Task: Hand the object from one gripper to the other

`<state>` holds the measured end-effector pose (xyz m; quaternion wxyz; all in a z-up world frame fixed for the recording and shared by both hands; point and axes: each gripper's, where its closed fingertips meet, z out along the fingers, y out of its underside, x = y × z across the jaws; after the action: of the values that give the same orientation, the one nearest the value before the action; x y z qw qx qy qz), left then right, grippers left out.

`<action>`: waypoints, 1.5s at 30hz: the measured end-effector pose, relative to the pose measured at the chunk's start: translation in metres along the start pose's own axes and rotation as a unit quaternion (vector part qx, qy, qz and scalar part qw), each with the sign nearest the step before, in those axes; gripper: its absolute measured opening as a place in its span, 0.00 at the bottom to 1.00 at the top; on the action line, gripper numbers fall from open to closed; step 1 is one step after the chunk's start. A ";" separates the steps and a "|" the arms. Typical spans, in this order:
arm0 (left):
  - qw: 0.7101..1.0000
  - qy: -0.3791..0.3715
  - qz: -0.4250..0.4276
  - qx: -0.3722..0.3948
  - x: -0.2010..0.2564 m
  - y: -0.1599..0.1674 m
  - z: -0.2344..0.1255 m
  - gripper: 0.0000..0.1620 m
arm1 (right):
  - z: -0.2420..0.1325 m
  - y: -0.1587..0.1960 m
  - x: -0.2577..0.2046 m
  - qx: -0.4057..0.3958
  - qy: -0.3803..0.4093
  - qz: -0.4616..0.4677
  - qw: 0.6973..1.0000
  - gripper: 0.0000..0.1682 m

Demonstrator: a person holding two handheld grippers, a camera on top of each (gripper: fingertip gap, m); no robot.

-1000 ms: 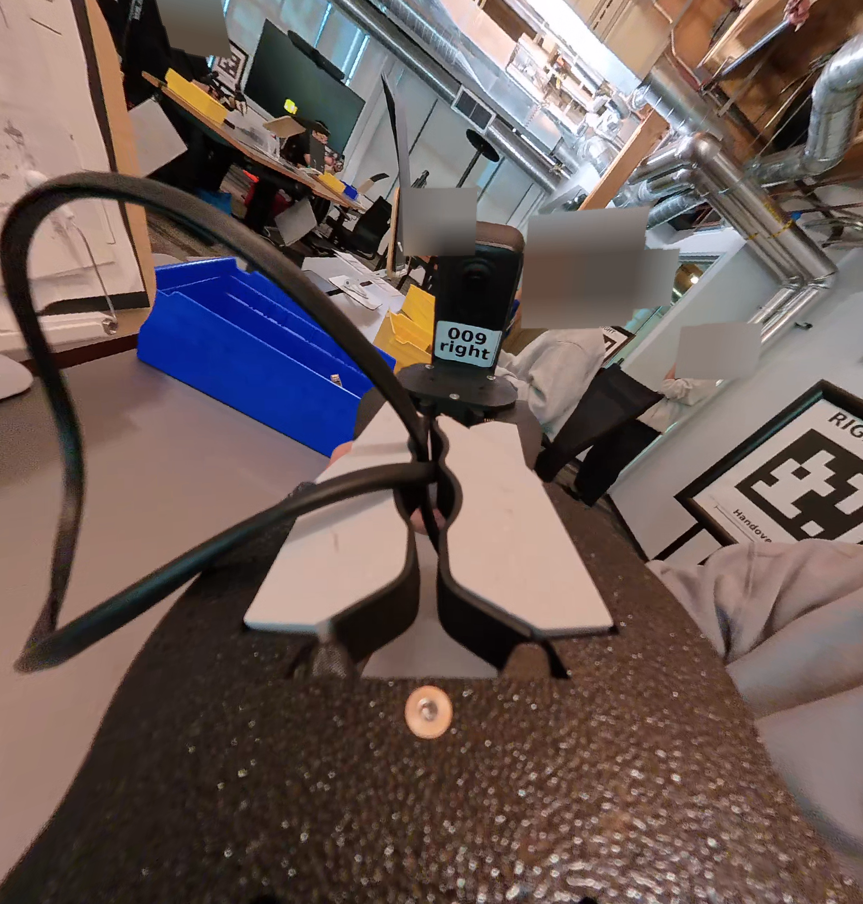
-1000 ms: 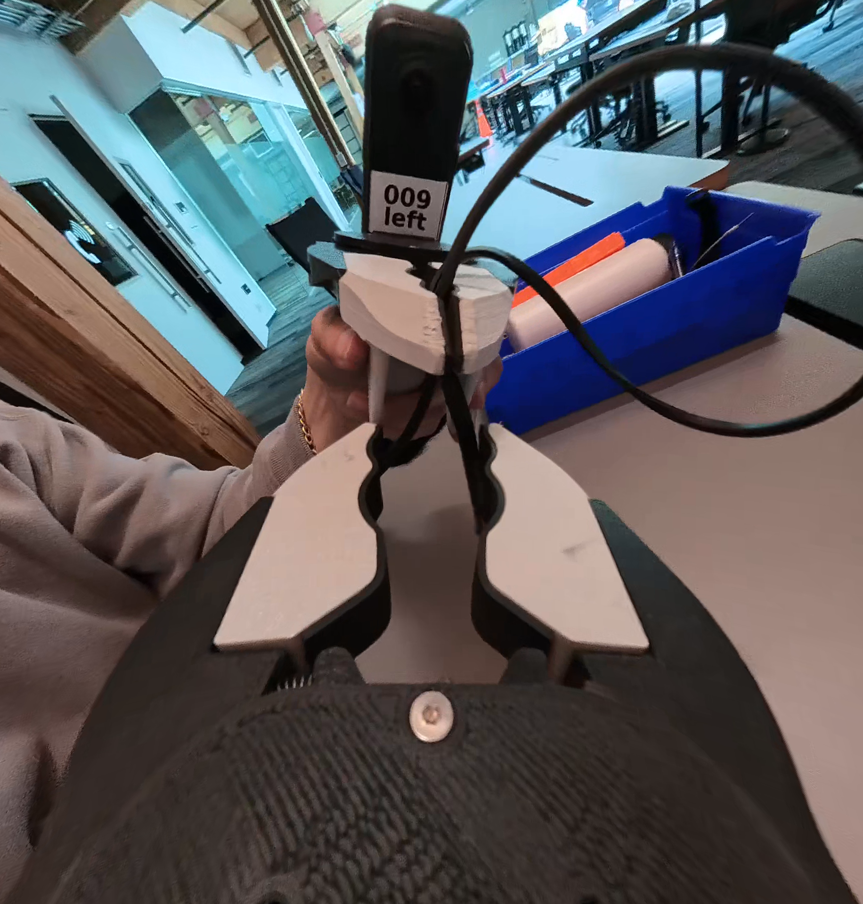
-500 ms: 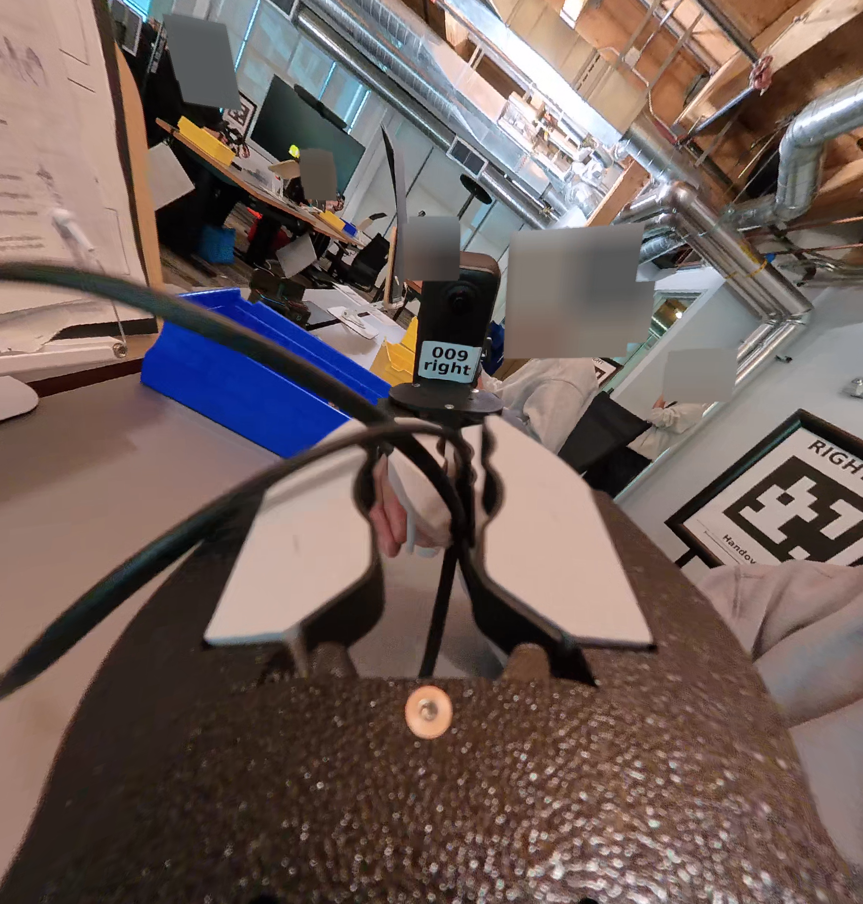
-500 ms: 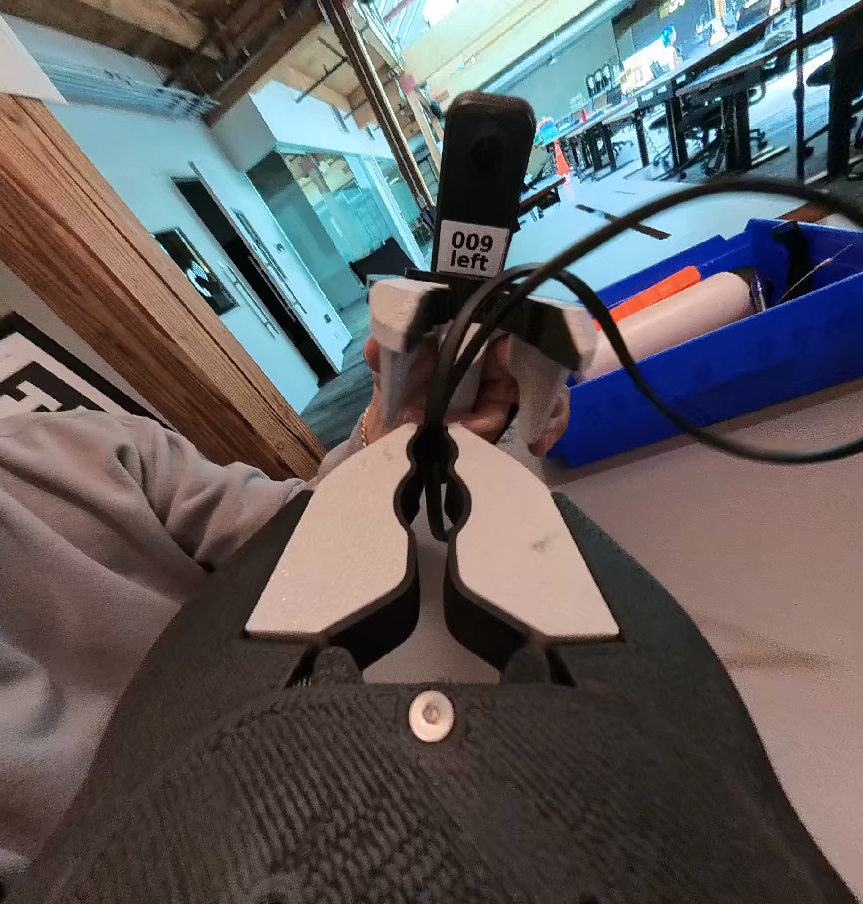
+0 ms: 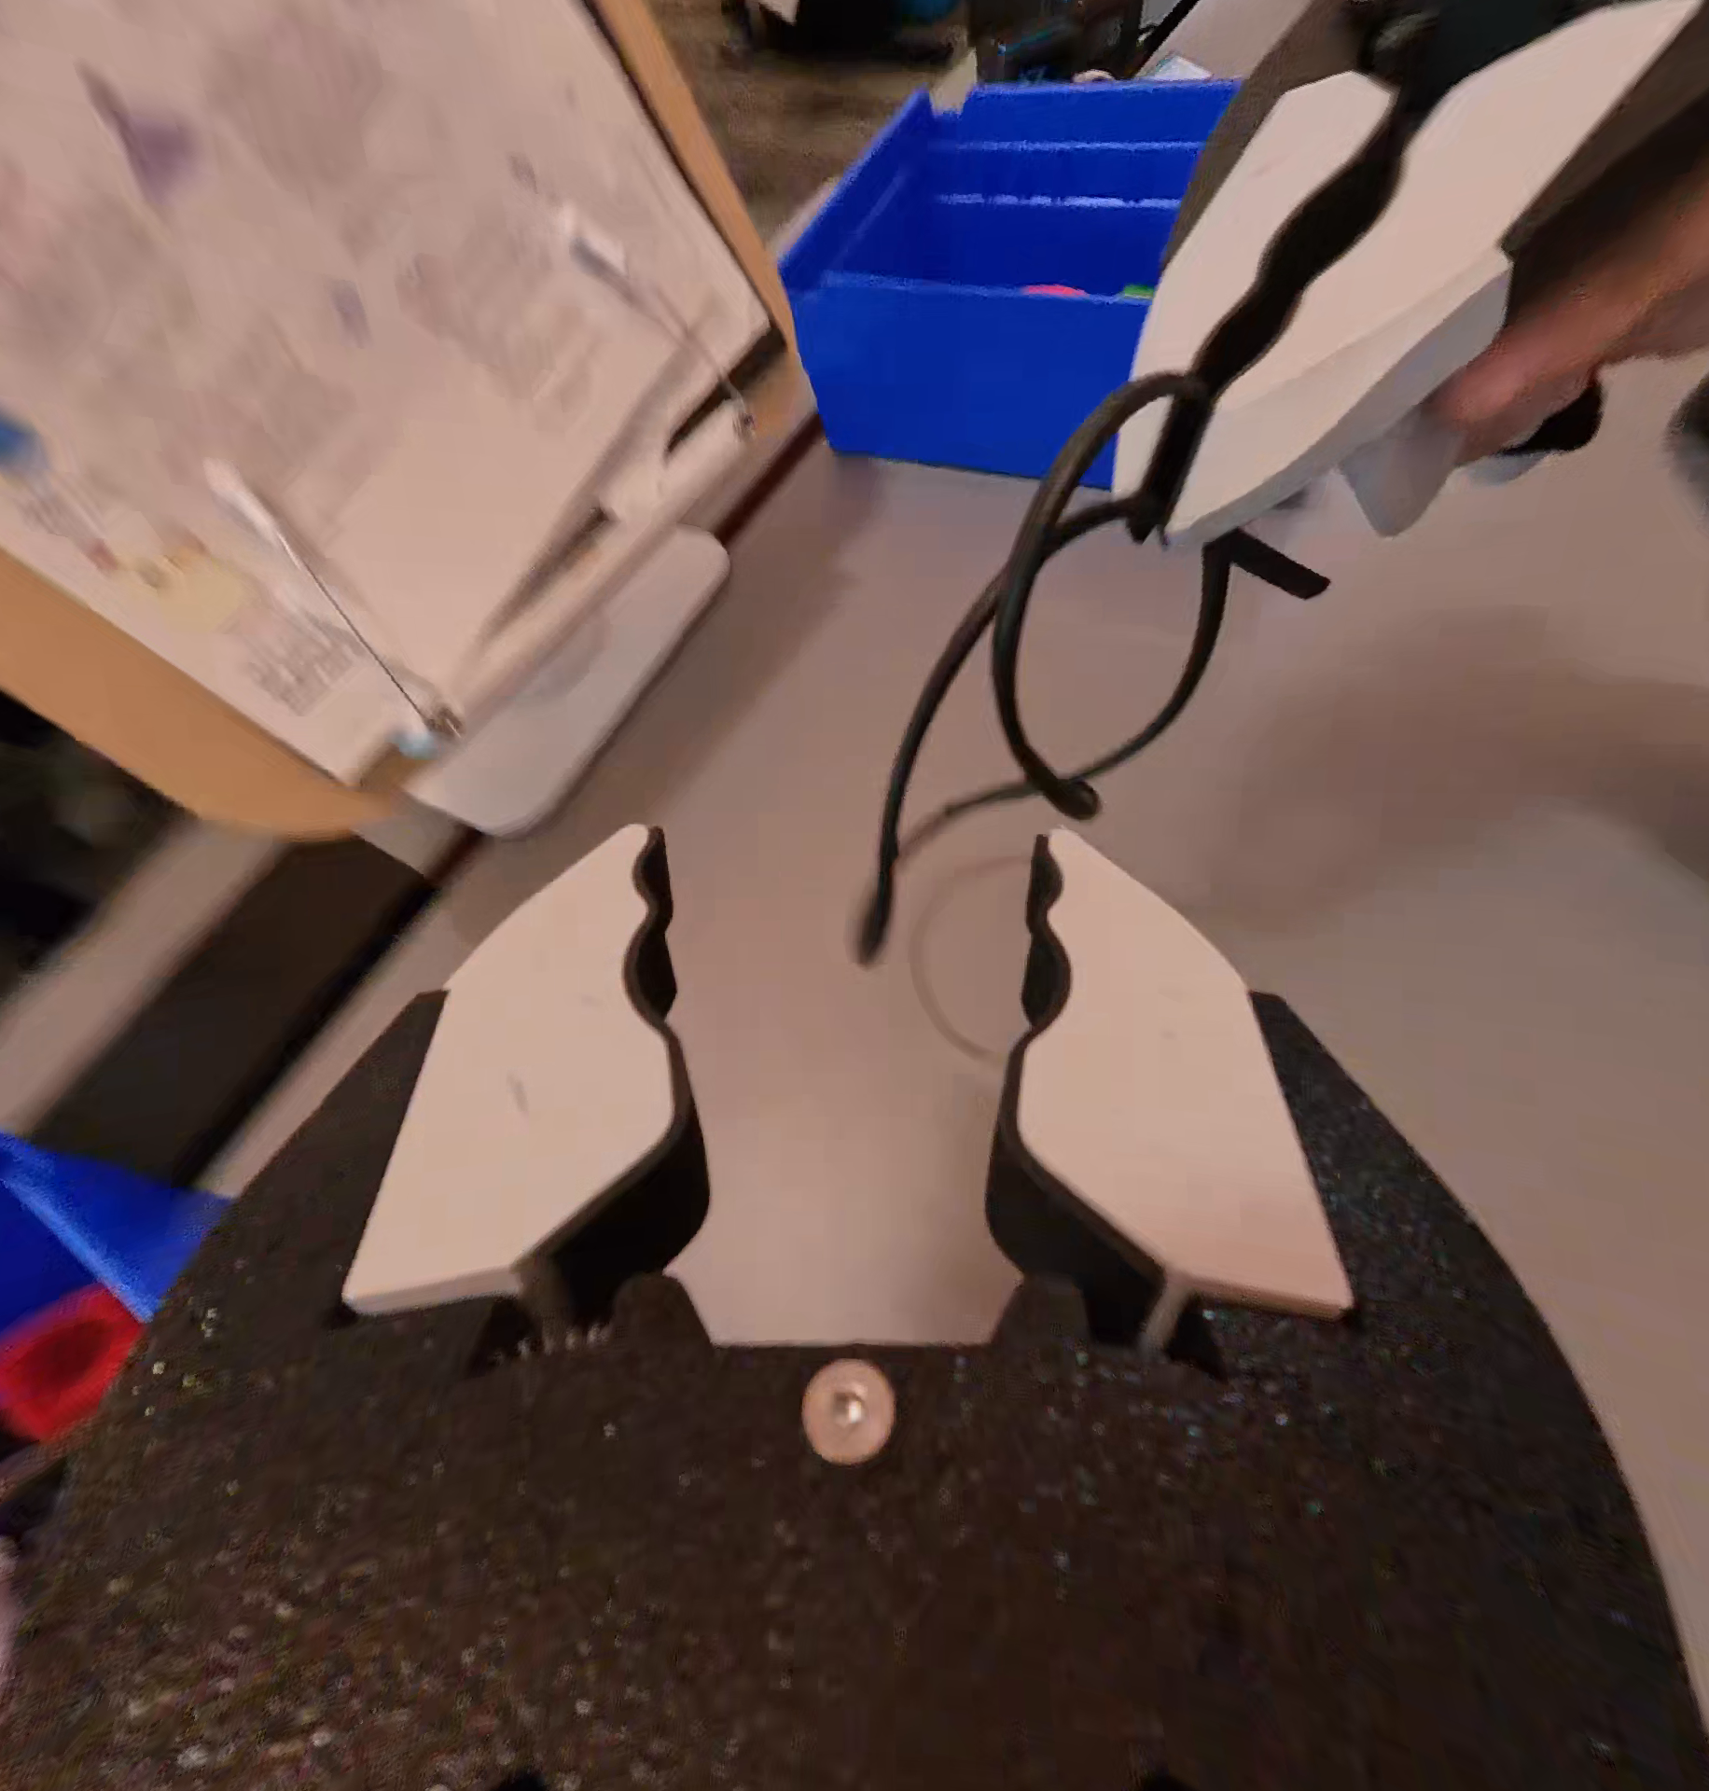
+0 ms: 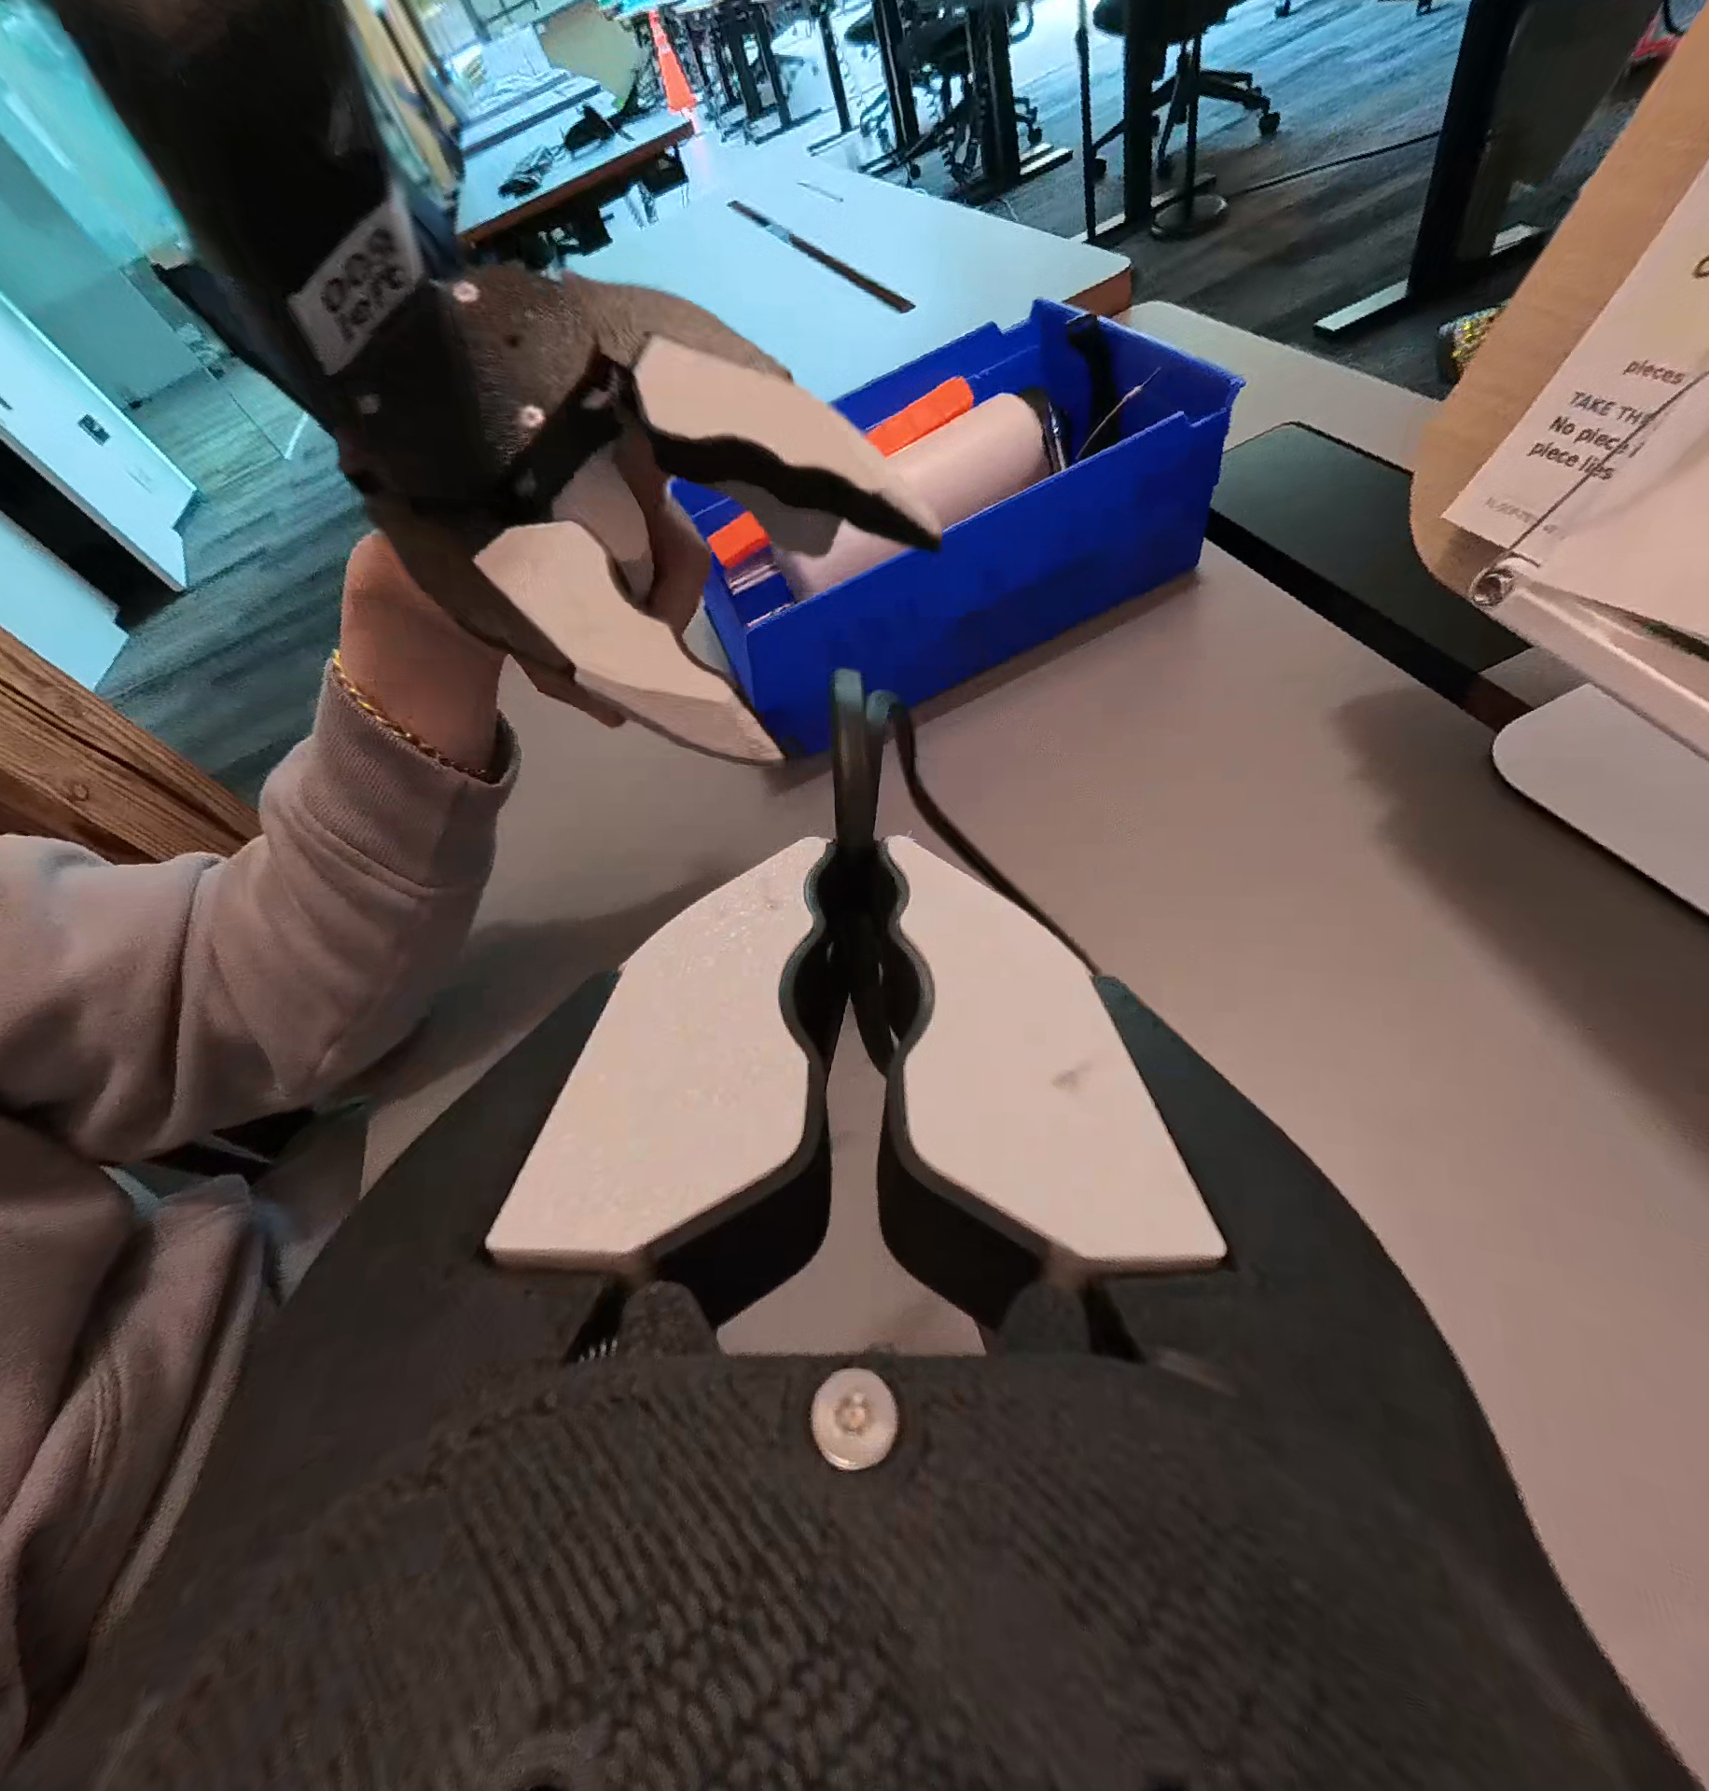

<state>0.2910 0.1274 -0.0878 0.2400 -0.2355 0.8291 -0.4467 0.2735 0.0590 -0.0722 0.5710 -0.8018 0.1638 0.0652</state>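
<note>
The thin black looped cable [image 6: 855, 775] hangs clamped in the right gripper [image 6: 855, 853] above the grey tabletop [image 6: 1316, 872], trailing toward but clear of the left gripper [image 5: 846, 863], whose jaws stand apart, empty.

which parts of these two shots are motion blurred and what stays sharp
Left wrist view: the paper stand is smeared, while the open left gripper stays crisp. Right wrist view: the left gripper is blurred; the right gripper, shut on the black cable, is sharp.

Blue bin [image 6: 977, 591] on grey table [image 6: 1316, 969]
</note>
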 end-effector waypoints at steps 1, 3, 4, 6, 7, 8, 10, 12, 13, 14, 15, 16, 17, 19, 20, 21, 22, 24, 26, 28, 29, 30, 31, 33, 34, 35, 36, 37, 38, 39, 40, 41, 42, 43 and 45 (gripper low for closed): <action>0.999 -0.013 0.051 0.015 0.006 -0.009 0.002 0.42 | 0.001 0.002 -0.001 -0.007 -0.001 -0.002 1.000 0.03; 0.991 -0.013 0.127 0.031 0.026 -0.021 0.009 0.40 | 0.003 0.003 0.000 -0.015 0.009 -0.005 1.000 0.03; 0.989 -0.017 0.146 0.025 0.032 -0.024 0.013 0.37 | 0.004 0.004 -0.002 -0.021 0.008 -0.009 1.000 0.03; 0.987 -0.031 0.160 0.007 0.037 -0.026 0.020 0.30 | 0.004 0.003 -0.002 -0.024 0.017 -0.020 0.999 0.03; 0.985 -0.030 0.168 -0.002 0.039 -0.024 0.024 0.25 | 0.004 0.003 -0.003 -0.026 0.021 -0.025 0.999 0.03; 0.984 -0.032 0.176 -0.010 0.040 -0.022 0.026 0.21 | 0.004 0.004 -0.003 -0.029 0.023 -0.030 0.999 0.03; 0.981 -0.050 0.189 -0.021 0.035 -0.020 0.028 0.15 | 0.002 0.004 -0.001 -0.030 0.031 -0.036 0.998 0.03; 0.982 -0.039 0.181 -0.020 0.037 -0.021 0.026 0.08 | 0.001 0.003 -0.001 -0.024 0.025 -0.032 0.999 0.03; 0.985 -0.033 0.168 -0.017 0.037 -0.023 0.025 0.05 | 0.000 0.001 0.000 -0.016 0.026 -0.032 0.999 0.03; 0.988 -0.031 0.149 -0.011 0.036 -0.025 0.024 0.02 | -0.001 -0.002 0.000 -0.006 0.027 -0.034 0.999 0.03; 0.992 -0.031 0.125 -0.003 0.034 -0.028 0.024 0.02 | -0.002 -0.006 -0.001 0.006 0.028 -0.037 0.999 0.03; 0.995 -0.026 0.098 0.009 0.032 -0.031 0.024 0.02 | -0.003 -0.010 -0.001 0.018 0.031 -0.041 0.998 0.03; 0.997 -0.021 0.069 0.024 0.031 -0.034 0.023 0.02 | -0.004 -0.014 0.000 0.033 0.038 -0.045 0.998 0.03; 0.998 -0.015 0.011 0.056 0.024 -0.041 0.021 0.02 | -0.007 -0.021 0.003 0.059 0.048 -0.048 0.996 0.07; 0.997 -0.009 -0.014 0.074 0.021 -0.044 0.019 0.02 | -0.009 -0.024 0.003 0.069 0.050 -0.052 0.995 0.13; 0.995 0.002 -0.035 0.091 0.019 -0.046 0.016 0.02 | -0.010 -0.026 0.003 0.078 0.052 -0.058 0.994 0.19; 0.993 0.017 -0.054 0.107 0.018 -0.048 0.012 0.02 | -0.012 -0.029 0.003 0.088 0.055 -0.063 0.993 0.24; 0.986 0.046 -0.085 0.137 0.016 -0.053 0.004 0.02 | -0.015 -0.035 0.000 0.113 0.050 -0.065 0.990 0.34; 0.979 0.073 -0.101 0.163 0.016 -0.056 -0.004 0.02 | -0.017 -0.041 -0.011 0.138 0.015 -0.064 0.988 0.41; 0.970 0.104 -0.118 0.185 0.019 -0.060 -0.012 0.02 | -0.018 -0.043 -0.026 0.153 -0.036 -0.065 0.985 0.44; 0.964 0.126 -0.125 0.197 0.021 -0.062 -0.016 0.02 | -0.017 -0.042 -0.033 0.153 -0.062 -0.069 0.984 0.44; 0.957 0.149 -0.132 0.212 0.024 -0.065 -0.020 0.02 | -0.015 -0.039 -0.040 0.148 -0.085 -0.071 0.983 0.44; 0.948 0.171 -0.142 0.226 0.027 -0.068 -0.024 0.02 | -0.011 -0.035 -0.045 0.136 -0.105 -0.070 0.983 0.44; 0.932 0.219 -0.158 0.243 0.034 -0.072 -0.030 0.02 | -0.002 -0.025 -0.055 0.108 -0.146 -0.068 0.981 0.46; 0.927 0.233 -0.161 0.248 0.036 -0.073 -0.032 0.02 | 0.003 -0.021 -0.060 0.099 -0.165 -0.064 0.979 0.46; 0.924 0.239 -0.163 0.250 0.037 -0.074 -0.032 0.02 | 0.007 -0.019 -0.064 0.091 -0.180 -0.059 0.978 0.46; 0.922 0.244 -0.164 0.251 0.039 -0.074 -0.032 0.02 | 0.012 -0.018 -0.066 0.087 -0.189 -0.053 0.977 0.46; 0.919 0.251 -0.165 0.254 0.040 -0.075 -0.033 0.02 | 0.017 -0.017 -0.066 0.082 -0.187 -0.048 0.978 0.45; 0.918 0.254 -0.167 0.255 0.041 -0.076 -0.034 0.02 | 0.024 -0.016 -0.062 0.073 -0.169 -0.044 0.982 0.44; 0.919 0.251 -0.168 0.253 0.041 -0.076 -0.033 0.02 | 0.030 -0.015 -0.054 0.059 -0.136 -0.045 0.988 0.44; 0.921 0.245 -0.168 0.251 0.040 -0.076 -0.032 0.02 | 0.035 -0.013 -0.046 0.048 -0.102 -0.054 0.992 0.46; 0.924 0.237 -0.170 0.249 0.039 -0.076 -0.031 0.02 | 0.038 -0.014 -0.040 0.045 -0.073 -0.067 0.994 0.48; 0.926 0.224 -0.176 0.248 0.036 -0.077 -0.031 0.02 | 0.039 -0.016 -0.034 0.046 -0.042 -0.074 0.995 0.46; 0.928 0.208 -0.182 0.249 0.032 -0.078 -0.030 0.01 | 0.039 -0.019 -0.029 0.047 -0.016 -0.077 0.996 0.46; 0.931 0.176 -0.194 0.253 0.025 -0.080 -0.029 0.02 | 0.041 -0.021 -0.036 0.053 -0.022 -0.083 0.995 0.42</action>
<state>0.2680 0.0907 -0.0099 0.0503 -0.2403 0.6560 -0.7137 0.2502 0.1108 -0.0567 0.6194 -0.7797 0.0876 0.0268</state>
